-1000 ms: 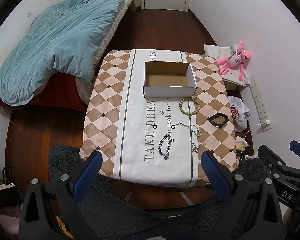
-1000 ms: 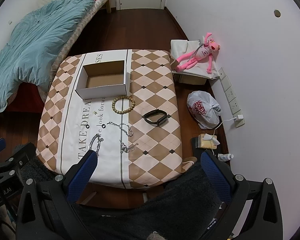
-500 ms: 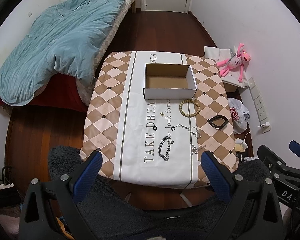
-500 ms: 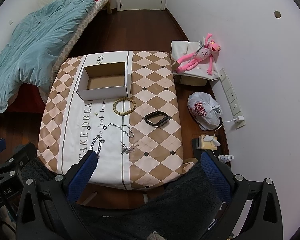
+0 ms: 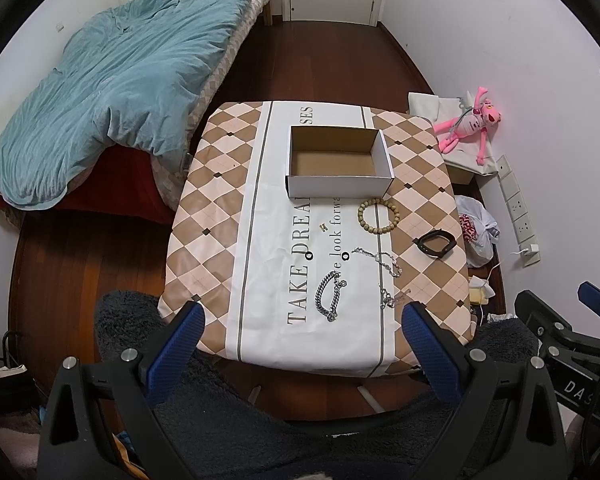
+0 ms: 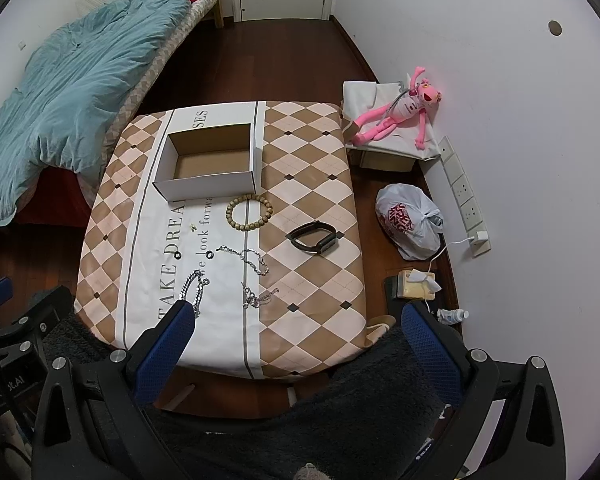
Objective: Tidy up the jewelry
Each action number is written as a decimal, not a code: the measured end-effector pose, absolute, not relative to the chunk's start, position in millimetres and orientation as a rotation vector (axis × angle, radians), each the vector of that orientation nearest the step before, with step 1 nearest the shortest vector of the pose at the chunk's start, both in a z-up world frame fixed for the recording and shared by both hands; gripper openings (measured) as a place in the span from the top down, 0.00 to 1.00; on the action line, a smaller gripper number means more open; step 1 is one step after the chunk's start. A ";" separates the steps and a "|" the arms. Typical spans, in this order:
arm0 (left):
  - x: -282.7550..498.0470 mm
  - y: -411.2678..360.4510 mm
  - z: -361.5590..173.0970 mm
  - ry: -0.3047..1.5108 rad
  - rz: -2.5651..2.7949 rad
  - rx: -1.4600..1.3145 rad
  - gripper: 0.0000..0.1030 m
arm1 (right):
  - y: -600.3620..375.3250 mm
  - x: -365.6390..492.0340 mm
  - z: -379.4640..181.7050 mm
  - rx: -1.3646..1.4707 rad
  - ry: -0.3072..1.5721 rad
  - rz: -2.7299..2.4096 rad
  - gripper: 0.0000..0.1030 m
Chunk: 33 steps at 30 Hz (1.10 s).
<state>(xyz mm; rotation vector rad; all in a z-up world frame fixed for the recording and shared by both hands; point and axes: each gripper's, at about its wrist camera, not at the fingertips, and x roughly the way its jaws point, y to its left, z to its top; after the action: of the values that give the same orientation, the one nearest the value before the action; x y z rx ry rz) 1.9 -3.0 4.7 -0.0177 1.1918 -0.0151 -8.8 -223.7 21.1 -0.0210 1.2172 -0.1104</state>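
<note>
Tablecloth [image 5: 216,216] checkered, box [image 5: 338,188] on it, bed [image 5: 112,80] behind

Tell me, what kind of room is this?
Most likely a small bedroom: a bed with a rumpled blue duvet, a pink plush toy by the wall, and a low table spread with jewelry.

Matt cardboard box [image 5: 339,162] – shiny metal chain bracelet [image 5: 329,295] – wooden bead bracelet [image 5: 378,215] – glossy wood floor [image 5: 324,60].

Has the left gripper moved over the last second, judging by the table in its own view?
Yes. The cardboard box has slid down toward the left gripper, so the gripper has tilted or moved slightly.
</note>
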 end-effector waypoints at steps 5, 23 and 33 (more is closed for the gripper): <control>2.2 -3.6 4.9 1.188 -0.012 -0.020 0.03 | -225.6 -7.4 24.9 -0.017 1.215 -0.110 0.00; 2.3 -2.1 5.6 1.184 -0.014 -0.022 0.03 | -223.5 -11.3 22.3 -0.017 1.215 -0.109 0.00; 3.2 -1.5 6.9 1.173 -0.007 -0.024 0.03 | -220.4 -11.3 11.8 -0.010 1.216 -0.117 0.00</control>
<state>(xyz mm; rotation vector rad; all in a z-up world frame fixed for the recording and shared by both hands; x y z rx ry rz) 3.2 -1.5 6.9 -0.0244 1.1727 -0.0071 -11.3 -220.4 11.8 -0.0097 1.2157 -0.1173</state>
